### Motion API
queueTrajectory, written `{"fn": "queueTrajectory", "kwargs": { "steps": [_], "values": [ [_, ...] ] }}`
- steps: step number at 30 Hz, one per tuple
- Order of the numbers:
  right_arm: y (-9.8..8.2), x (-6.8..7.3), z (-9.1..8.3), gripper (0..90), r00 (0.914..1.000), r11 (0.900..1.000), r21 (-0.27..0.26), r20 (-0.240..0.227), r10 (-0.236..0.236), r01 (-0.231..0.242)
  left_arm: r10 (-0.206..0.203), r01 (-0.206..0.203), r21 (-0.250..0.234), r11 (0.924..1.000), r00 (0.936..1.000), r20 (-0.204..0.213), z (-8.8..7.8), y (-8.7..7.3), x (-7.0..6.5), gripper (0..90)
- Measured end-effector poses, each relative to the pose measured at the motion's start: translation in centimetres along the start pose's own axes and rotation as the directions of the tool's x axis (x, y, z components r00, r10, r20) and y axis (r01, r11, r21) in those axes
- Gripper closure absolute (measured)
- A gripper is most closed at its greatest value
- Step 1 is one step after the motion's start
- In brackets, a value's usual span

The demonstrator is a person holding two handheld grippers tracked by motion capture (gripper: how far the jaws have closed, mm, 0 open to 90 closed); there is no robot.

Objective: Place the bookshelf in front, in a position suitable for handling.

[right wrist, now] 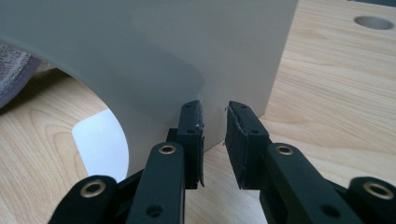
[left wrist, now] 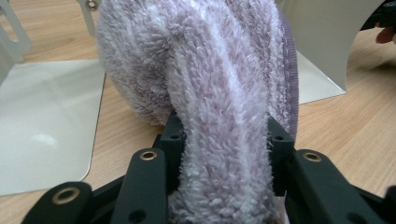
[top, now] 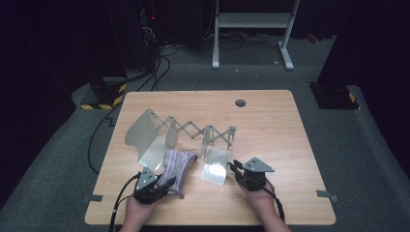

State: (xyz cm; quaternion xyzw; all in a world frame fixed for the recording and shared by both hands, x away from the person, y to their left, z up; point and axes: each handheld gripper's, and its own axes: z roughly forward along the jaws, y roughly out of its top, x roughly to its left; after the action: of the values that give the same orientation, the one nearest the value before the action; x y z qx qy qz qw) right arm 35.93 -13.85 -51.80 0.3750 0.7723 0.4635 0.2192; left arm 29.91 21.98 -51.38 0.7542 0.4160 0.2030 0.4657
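Note:
A fluffy lilac towel (top: 178,164) lies draped over the near middle of a grey folding rack (top: 193,129) on the wooden table (top: 270,135). My left gripper (top: 165,185) is shut on the towel's near end; in the left gripper view the towel (left wrist: 210,70) bulges out between the jaws of the left gripper (left wrist: 223,135). My right gripper (top: 235,167) sits just right of the rack's right panel (top: 216,166). In the right gripper view the right gripper (right wrist: 215,126) has its pads a narrow gap apart with nothing between them, close to that panel (right wrist: 163,46).
The rack has a curved left panel (top: 145,128) and a flat plate (left wrist: 42,121) on the table. A round cable hole (top: 240,103) is at the table's far edge. Beyond the table are a white stand (top: 251,21), cables and dark floor.

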Motion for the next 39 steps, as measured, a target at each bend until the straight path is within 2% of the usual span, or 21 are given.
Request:
{"fn": "queueTrajectory", "kwargs": {
  "steps": [10, 12, 17, 18, 20, 22, 23, 24, 25, 26, 29, 30, 33, 36, 39],
  "values": [
    [1.0, 1.6, 1.6, 75.2, 0.9980, 0.999, 0.003, -0.050, -0.038, 0.038, 0.010, -0.010, 0.003, 0.9999, 0.9999, -0.007, -0.8, -0.4, -0.4, 61.7],
    [1.3, 2.3, 2.0, 74.4, 0.9964, 0.999, -0.002, -0.066, -0.054, 0.054, 0.012, -0.012, 0.004, 0.9999, 0.9999, 0.000, -0.8, -0.4, -0.6, 61.8],
    [1.2, 2.6, 1.7, 71.9, 0.9949, 0.997, 0.004, -0.067, -0.075, 0.076, 0.038, -0.038, 0.009, 0.9992, 0.9987, 0.034, -0.1, 0.0, -1.4, 61.9],
    [1.0, 2.4, 1.1, 71.9, 0.9960, 0.997, -0.004, -0.054, -0.072, 0.072, 0.051, -0.051, 0.008, 0.9987, 0.9973, 0.053, 0.3, 0.3, -1.9, 62.0],
    [0.9, 2.2, 0.8, 71.9, 0.9966, 0.998, -0.006, -0.047, -0.067, 0.067, 0.060, -0.061, 0.011, 0.9981, 0.9960, 0.067, 0.6, 0.5, -2.1, 62.1],
    [0.2, 1.4, -0.6, 71.8, 0.9986, 0.999, -0.011, -0.016, -0.050, 0.050, 0.083, -0.085, 0.015, 0.9963, 0.9916, 0.099, 1.3, 0.8, -2.8, 62.1],
    [0.2, 1.4, -0.6, 71.8, 0.9986, 0.999, -0.011, -0.016, -0.050, 0.050, 0.089, -0.091, 0.015, 0.9957, 0.9899, 0.110, 1.6, 0.9, -3.0, 62.1],
    [-0.2, 1.0, -1.3, 71.8, 0.9993, 0.999, -0.011, 0.002, -0.038, 0.038, 0.099, -0.101, 0.016, 0.9947, 0.9876, 0.122, 2.0, 1.1, -3.4, 62.0],
    [-0.2, 1.0, -1.3, 71.8, 0.9993, 0.999, -0.011, 0.002, -0.038, 0.038, 0.105, -0.109, 0.018, 0.9939, 0.9854, 0.134, 2.4, 1.2, -3.7, 62.0],
    [-0.6, 0.5, -2.2, 71.8, 0.9995, 1.000, -0.015, 0.021, -0.025, 0.025, 0.116, -0.122, 0.026, 0.9922, 0.9804, 0.160, 3.3, 1.5, -4.4, 62.0],
    [-1.1, 0.2, -3.0, 71.8, 0.9991, 1.000, -0.016, 0.040, -0.016, 0.017, 0.122, -0.130, 0.038, 0.9909, 0.9787, 0.165, 4.3, 1.8, -5.0, 61.7],
    [-1.6, 0.0, -3.9, 71.8, 0.9984, 1.000, -0.017, 0.056, -0.008, 0.009, 0.117, -0.125, 0.037, 0.9915, 0.9791, 0.166, 4.8, 2.0, -5.2, 61.7],
    [-2.1, -0.2, -4.7, 71.8, 0.9971, 1.000, -0.018, 0.076, 0.002, -0.001, 0.104, -0.112, 0.036, 0.9931, 0.9811, 0.163, 6.5, 2.8, -5.8, 61.8],
    [-2.7, -0.5, -5.8, 71.8, 0.9944, 1.000, -0.016, 0.104, 0.015, -0.013, 0.121, -0.130, 0.048, 0.9904, 0.9809, 0.153, 8.1, 3.5, -6.2, 62.0],
    [-3.2, -0.7, -6.7, 71.8, 0.9916, 1.000, -0.018, 0.127, 0.025, -0.023, 0.132, -0.144, 0.049, 0.9884, 0.9726, 0.192, 8.7, 3.7, -7.0, 62.9]
  ]
}}
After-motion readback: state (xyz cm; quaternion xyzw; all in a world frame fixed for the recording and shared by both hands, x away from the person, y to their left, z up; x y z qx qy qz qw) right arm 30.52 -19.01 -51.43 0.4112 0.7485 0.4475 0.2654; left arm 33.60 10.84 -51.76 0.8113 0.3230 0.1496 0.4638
